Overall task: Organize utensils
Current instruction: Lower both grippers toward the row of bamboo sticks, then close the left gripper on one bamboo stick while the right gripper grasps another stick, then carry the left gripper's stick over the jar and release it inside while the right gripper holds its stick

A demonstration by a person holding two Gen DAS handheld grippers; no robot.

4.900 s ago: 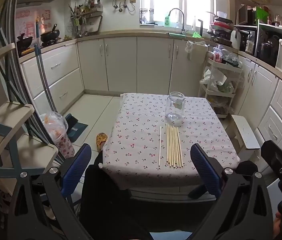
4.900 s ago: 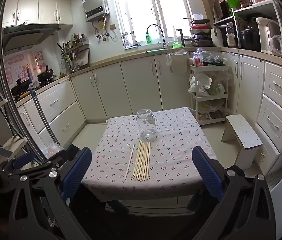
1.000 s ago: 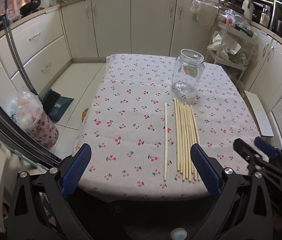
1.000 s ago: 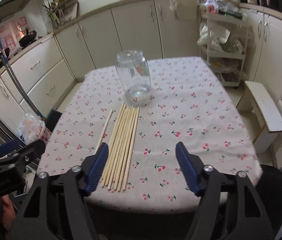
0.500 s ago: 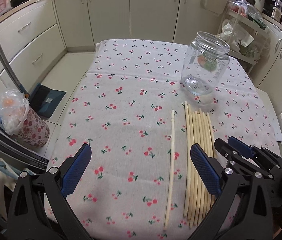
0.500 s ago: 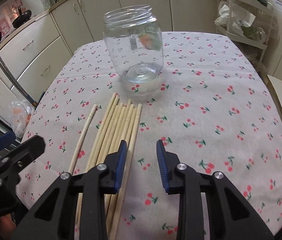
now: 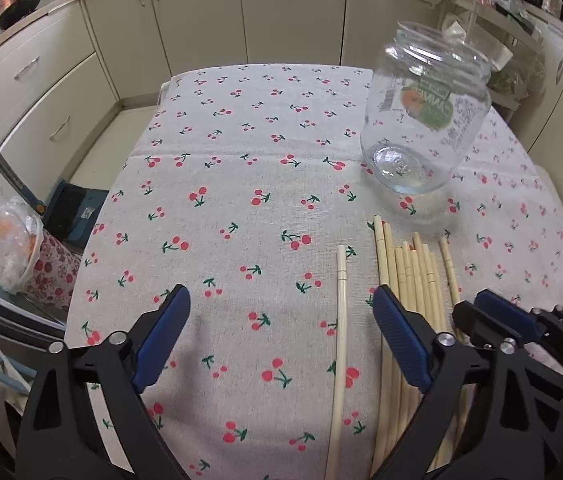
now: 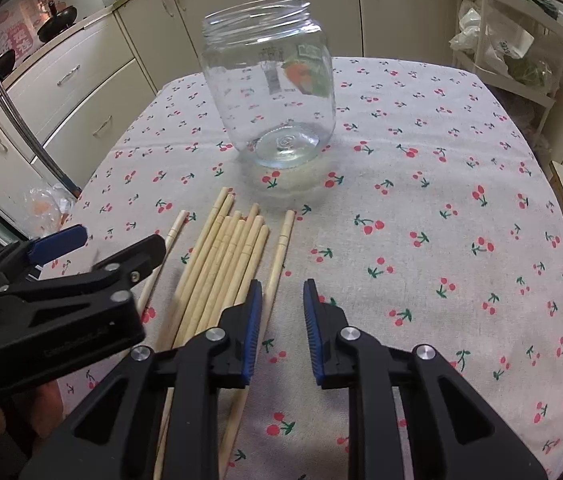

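The right gripper [image 8: 280,312] is hovering low over the tabletop [image 8: 441,208] near its near edge, its blue-padded jaws standing narrowly apart with nothing between them. Its left finger [image 8: 252,320] is sitting just beside the rightmost chopstick [image 8: 279,256], which is lying a little apart from the main bundle of chopsticks [image 8: 221,264]; whether the pad is touching it cannot be told. The left gripper [image 7: 279,336] is hanging over the same near edge with its jaws spread wide, empty, straddling a single pale chopstick [image 7: 340,320] that is lying left of the bundle [image 7: 409,280]. All the sticks are lying flat, pointing toward the far edge. Beyond their tips, a clear glass jar [image 8: 271,96] is standing upright and uncapped on the cherry-print tablecloth [image 7: 241,168], near the middle of the table. Cream cabinets [image 7: 193,12] are lining the wall beyond the far edge.
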